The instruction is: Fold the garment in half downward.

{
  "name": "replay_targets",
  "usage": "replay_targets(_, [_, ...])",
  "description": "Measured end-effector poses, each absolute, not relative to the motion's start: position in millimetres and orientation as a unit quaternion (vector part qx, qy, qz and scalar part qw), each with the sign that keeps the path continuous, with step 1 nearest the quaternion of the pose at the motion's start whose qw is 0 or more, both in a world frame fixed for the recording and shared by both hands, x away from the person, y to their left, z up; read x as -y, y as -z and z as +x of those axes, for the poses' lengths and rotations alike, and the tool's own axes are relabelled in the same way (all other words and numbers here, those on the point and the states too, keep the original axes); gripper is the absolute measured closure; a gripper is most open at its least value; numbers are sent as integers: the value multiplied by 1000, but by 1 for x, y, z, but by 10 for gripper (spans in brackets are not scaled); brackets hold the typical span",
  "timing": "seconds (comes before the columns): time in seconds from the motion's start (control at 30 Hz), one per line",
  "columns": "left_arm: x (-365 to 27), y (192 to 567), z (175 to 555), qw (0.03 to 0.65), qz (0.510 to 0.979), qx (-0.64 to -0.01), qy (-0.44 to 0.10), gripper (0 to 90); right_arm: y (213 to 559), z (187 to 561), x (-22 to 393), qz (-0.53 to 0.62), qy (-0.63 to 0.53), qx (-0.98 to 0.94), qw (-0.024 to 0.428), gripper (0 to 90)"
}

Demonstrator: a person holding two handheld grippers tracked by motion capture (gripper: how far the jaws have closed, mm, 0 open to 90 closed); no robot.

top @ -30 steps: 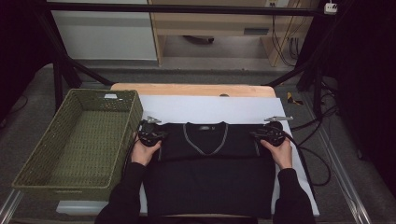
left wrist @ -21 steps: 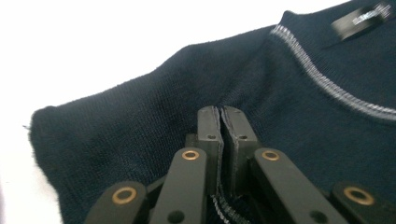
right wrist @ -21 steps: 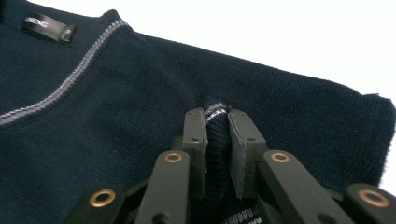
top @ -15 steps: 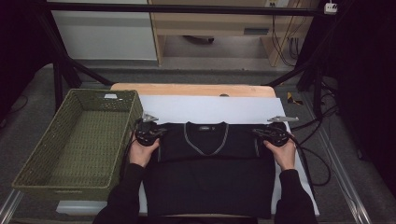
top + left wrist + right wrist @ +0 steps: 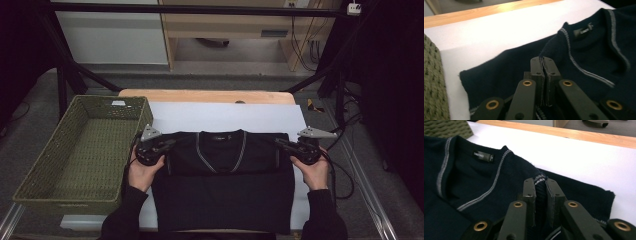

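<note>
On the white-covered tabletop (image 5: 225, 117), beside a green woven basket (image 5: 80, 145), lies a dark V-neck sweater (image 5: 220, 190), partly folded. The left tool (image 5: 167, 145) is clamped on a cuff at the sweater's left shoulder; the right tool (image 5: 280, 144) pinches a striped cuff at its right. Judging by this, a fold is underway; next, both pinched edges likely need carrying together toward the hem.

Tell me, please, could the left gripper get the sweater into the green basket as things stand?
Probably yes. The left gripper is shut on the sweater, and the basket stands open right beside it, nothing between. The right gripper grips the other shoulder, though.
</note>
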State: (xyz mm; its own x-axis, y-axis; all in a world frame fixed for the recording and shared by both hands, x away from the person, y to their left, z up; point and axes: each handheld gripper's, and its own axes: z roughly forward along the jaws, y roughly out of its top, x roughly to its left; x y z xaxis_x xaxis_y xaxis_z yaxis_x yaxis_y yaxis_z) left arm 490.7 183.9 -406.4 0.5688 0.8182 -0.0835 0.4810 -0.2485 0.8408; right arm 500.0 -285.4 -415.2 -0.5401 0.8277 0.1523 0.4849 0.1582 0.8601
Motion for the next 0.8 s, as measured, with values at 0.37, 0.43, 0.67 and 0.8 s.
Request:
replay_targets(0.37, [-186, 406, 452, 468, 770, -393, -182, 875, 416, 462, 290, 434, -487, -739, 169, 803])
replay_targets(0.43, [-187, 407, 445, 469, 771, -391, -182, 875, 417, 456, 291, 430, -488, -741, 167, 803])
replay_targets(0.67, [-190, 419, 423, 467, 778, -382, -175, 875, 422, 441, 288, 417, -491, -750, 151, 802])
replay_targets(0.8, [-192, 425, 414, 469, 779, -380, -170, 875, 424, 435, 287, 415, -488, -754, 143, 803])
